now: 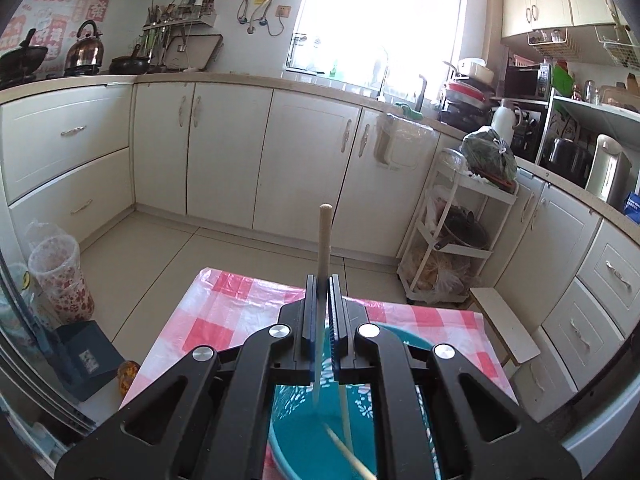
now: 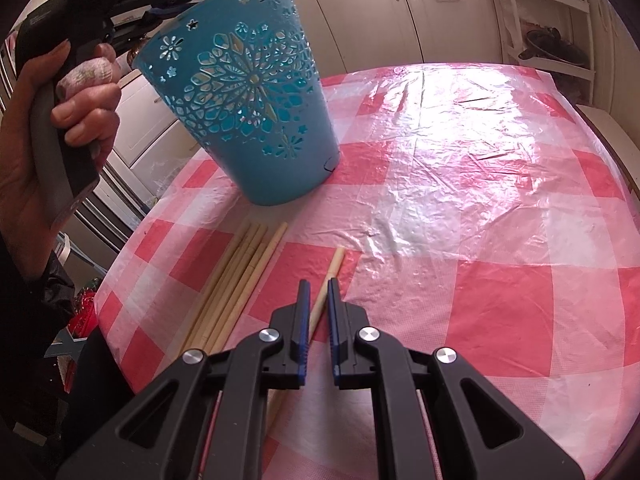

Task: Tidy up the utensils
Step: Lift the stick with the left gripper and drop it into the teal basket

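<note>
The main risk sits on the left: the left gripper (image 1: 320,308) has its jaws pinched almost fully together on 1 chopstick (image 1: 324,240), held upright with the butt end above the jaws and the thin tip hanging over the mouth of the blue basket (image 2: 244,92). If the tip catches the rim or one of the cut-out holes, the light basket, which already appears to lean in the right wrist view, could tip or skid on the slick plastic tablecloth (image 2: 460,168); letting go too high could make the stick bounce out, and at least 2 sticks already lie inside. The person's left hand (image 2: 76,100) is wrapped around the tool's handle beside the basket's rim, tool angled gently downward over the opening. Just below the basket on the cloth lies a loose bundle of chopsticks (image 2: 236,280), still to be sorted. Further right, the right gripper (image 2: 318,292) is pitched steeply toward the table, jaws nearly closed around a single chopstick (image 2: 326,284); whether the pads truly bite it I cannot tell, so a hasty lift might leave it behind or roll it off the table's edge.
</note>
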Action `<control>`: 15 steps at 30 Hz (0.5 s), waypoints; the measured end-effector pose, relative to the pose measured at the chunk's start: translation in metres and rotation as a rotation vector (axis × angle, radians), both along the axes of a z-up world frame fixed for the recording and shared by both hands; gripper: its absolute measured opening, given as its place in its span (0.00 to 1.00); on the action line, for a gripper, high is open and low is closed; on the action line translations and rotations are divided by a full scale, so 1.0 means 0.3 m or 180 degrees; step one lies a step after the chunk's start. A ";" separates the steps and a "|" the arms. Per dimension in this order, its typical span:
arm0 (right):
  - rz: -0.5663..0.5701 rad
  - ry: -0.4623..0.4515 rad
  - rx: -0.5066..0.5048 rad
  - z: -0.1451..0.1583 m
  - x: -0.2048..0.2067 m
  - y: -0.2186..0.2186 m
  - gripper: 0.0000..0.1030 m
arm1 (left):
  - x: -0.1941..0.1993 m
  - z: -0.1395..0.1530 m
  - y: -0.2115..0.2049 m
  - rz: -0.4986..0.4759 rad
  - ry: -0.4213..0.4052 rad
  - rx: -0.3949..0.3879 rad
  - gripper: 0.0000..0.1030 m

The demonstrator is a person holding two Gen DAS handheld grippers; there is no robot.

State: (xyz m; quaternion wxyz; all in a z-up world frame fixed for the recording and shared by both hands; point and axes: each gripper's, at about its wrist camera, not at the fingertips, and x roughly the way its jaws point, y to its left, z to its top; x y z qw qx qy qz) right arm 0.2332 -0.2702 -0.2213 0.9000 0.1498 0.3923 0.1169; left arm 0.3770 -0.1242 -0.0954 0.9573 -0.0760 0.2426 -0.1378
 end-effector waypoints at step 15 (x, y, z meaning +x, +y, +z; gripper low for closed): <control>-0.0078 0.0124 -0.0346 0.026 -0.006 0.062 0.17 | -0.335 -0.093 0.269 0.0211 0.0256 0.0189 0.53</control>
